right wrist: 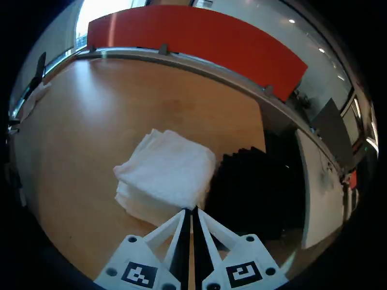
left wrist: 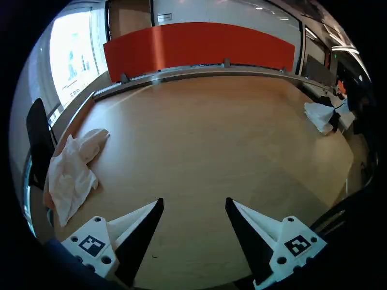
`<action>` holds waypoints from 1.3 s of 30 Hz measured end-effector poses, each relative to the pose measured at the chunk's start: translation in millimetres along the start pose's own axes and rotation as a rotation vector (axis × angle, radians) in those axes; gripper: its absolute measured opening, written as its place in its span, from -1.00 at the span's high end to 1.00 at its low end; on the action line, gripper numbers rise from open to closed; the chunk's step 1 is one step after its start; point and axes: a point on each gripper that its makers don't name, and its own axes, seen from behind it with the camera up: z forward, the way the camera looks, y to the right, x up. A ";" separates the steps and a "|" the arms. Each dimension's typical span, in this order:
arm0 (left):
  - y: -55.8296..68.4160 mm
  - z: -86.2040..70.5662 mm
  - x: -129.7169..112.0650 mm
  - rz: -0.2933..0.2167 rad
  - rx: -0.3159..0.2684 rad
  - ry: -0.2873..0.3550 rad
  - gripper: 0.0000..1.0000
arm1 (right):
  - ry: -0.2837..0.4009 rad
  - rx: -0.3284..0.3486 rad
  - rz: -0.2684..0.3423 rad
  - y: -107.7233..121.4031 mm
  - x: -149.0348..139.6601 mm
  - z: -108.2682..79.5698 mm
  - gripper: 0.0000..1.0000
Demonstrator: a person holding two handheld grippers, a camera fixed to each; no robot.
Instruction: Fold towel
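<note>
A crumpled white towel (left wrist: 72, 169) lies at the left edge of the wooden table (left wrist: 203, 135), well left of my left gripper (left wrist: 194, 200), which stands open over bare wood with nothing between its fingers. In the right gripper view a folded white towel (right wrist: 167, 174) rests flat near the table's right side. My right gripper (right wrist: 191, 210) is shut, its tips meeting at the near edge of the folded towel; whether cloth is pinched between them I cannot tell. The folded towel (left wrist: 319, 115) also shows far right in the left gripper view, and the crumpled towel (right wrist: 33, 99) far left in the right gripper view.
An orange partition (left wrist: 198, 46) runs along the table's far edge. A dark chair (left wrist: 38, 135) stands beyond the left edge. A black ribbed object (right wrist: 246, 188) sits just right of the folded towel, by the table's edge. Wide bare wood spans the middle.
</note>
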 end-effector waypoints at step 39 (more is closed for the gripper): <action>43.4 19.3 18.0 0.047 -0.055 0.005 -0.90 | -0.002 0.020 0.025 -2.7 -29.4 10.1 0.95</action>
